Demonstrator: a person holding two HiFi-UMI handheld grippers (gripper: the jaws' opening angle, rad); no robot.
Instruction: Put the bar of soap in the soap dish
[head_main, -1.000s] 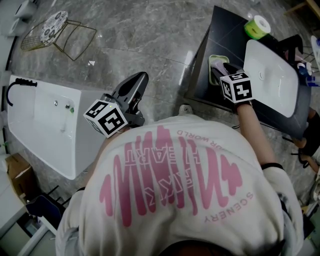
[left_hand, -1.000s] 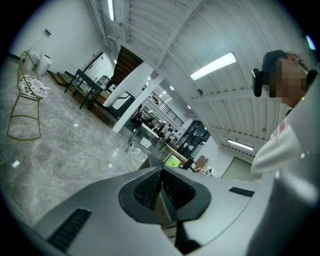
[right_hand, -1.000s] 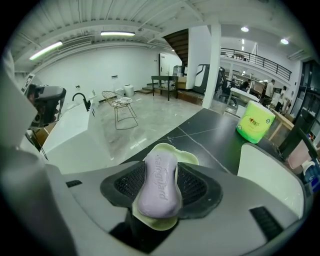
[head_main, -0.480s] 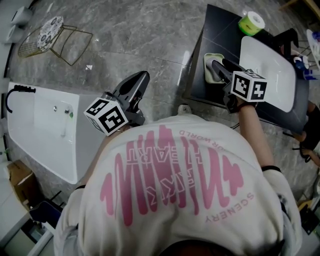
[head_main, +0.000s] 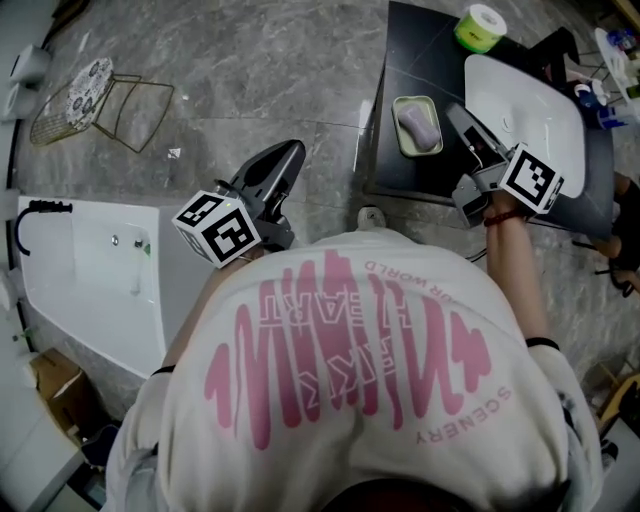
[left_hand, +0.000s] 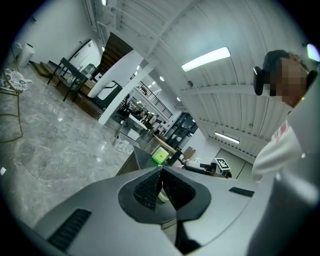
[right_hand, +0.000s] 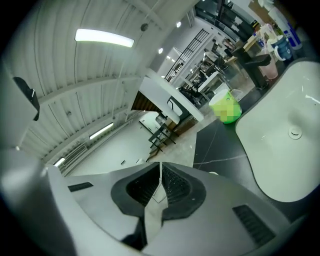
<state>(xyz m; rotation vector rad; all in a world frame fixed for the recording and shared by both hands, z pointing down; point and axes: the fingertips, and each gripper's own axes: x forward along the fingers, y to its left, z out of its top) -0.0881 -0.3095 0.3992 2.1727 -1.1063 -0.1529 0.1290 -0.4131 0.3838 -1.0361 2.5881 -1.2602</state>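
Note:
A pale lilac bar of soap (head_main: 418, 125) lies in the green soap dish (head_main: 399, 108) on the black counter (head_main: 425, 45). My right gripper (head_main: 456, 113) hovers just right of the dish, lifted off it, apart from the soap. Its jaws are closing and stand together in the right gripper view (right_hand: 160, 166), with nothing between them. My left gripper (head_main: 291, 154) hangs over the floor, far left of the counter. It is shut and empty in its own view (left_hand: 161, 170).
A white basin (head_main: 525, 110) is set into the counter right of the dish, with a green roll (head_main: 480, 27) behind it. A white bathtub (head_main: 90, 290) stands at the left, and a wire basket (head_main: 105, 90) lies on the marble floor.
My right gripper has lifted away from the dish, rolled, and brought its jaws together. The soap, hidden under it before, now lies uncovered in the dish. The left gripper drifted slightly.

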